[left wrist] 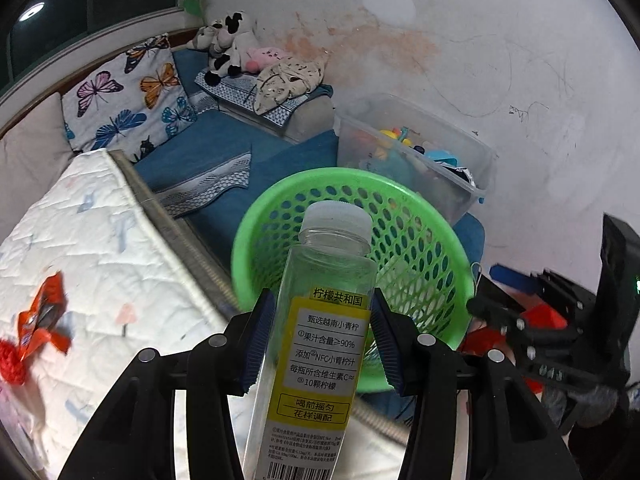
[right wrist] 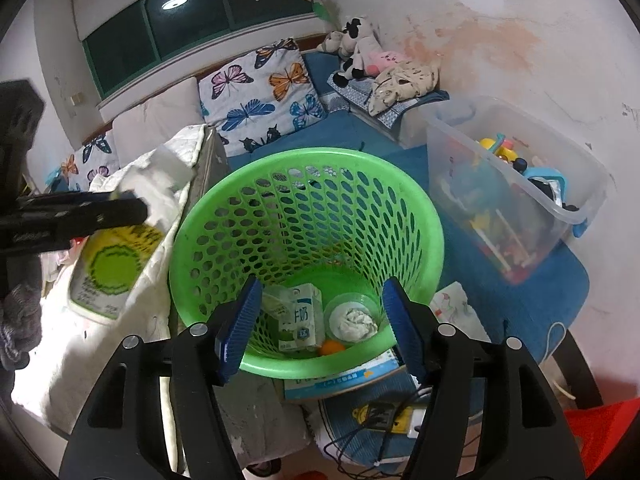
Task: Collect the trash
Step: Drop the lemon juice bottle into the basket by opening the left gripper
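Clear bottle (left wrist: 320, 320) is sitting clamped between left gripper (left wrist: 320, 344) pads, cap over green basket (left wrist: 424, 216) rim; right gripper (right wrist: 320, 320) is hanging wide and empty over the basket, milk carton (right wrist: 300, 320) at its bottom.

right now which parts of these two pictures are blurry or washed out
Left wrist view: the bottle is sharp, but the red wrapper and the right claw at the edge are smeared. Right wrist view: the green basket is crisp, while the bottle and left claw are blurred, and the white quilt is overexposed.
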Motion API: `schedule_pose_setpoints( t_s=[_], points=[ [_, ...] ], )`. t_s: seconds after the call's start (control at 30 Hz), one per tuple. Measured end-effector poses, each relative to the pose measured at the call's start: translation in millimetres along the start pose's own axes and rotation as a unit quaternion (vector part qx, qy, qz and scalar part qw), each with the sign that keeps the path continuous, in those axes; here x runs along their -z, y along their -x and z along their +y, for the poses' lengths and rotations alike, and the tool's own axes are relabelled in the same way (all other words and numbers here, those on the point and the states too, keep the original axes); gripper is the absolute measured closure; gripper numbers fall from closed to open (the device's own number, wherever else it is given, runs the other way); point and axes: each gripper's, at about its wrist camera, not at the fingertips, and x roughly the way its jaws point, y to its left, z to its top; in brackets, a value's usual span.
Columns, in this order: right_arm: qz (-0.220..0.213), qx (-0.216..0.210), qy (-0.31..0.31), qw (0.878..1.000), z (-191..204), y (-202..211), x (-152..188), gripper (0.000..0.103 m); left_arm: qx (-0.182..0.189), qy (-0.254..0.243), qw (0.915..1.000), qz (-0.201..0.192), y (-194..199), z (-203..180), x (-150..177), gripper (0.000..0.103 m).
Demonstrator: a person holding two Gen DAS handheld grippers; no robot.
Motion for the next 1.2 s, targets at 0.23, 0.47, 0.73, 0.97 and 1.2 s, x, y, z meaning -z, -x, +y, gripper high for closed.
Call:
schedule_pose_setpoints(
  t_s=[0.23,0.47,0.73,0.97,1.2],
  points=[
    [0.002,-0.005,-0.006,1.000,-6,-1,6,0.039,0.008,-0.001,0.9994,0.032,-39,-17,-21,0.056],
    [0.008,-0.007,-0.020,1.000,-15,-6,11,0.038,0.007,-0.004,0.9983,0.059,-67,-23,-28,0.056],
    [0.006,-0.008,-0.025,1.000,-15,-3,12,0.038,0.020,0.006,0.9989,0.042,-60,-20,-30,0.053],
    [-0.003,-0.020,-0.012,1.000,-2,5,10,0.037,0.013,0.033,0.9993,0.013,-25,1,-14,0.053],
    [-0.007,-0.045,0.008,0.999,28,7,7,0.035,-0.023,0.062,0.9977,-0.014,17,32,16,0.053]
  ],
)
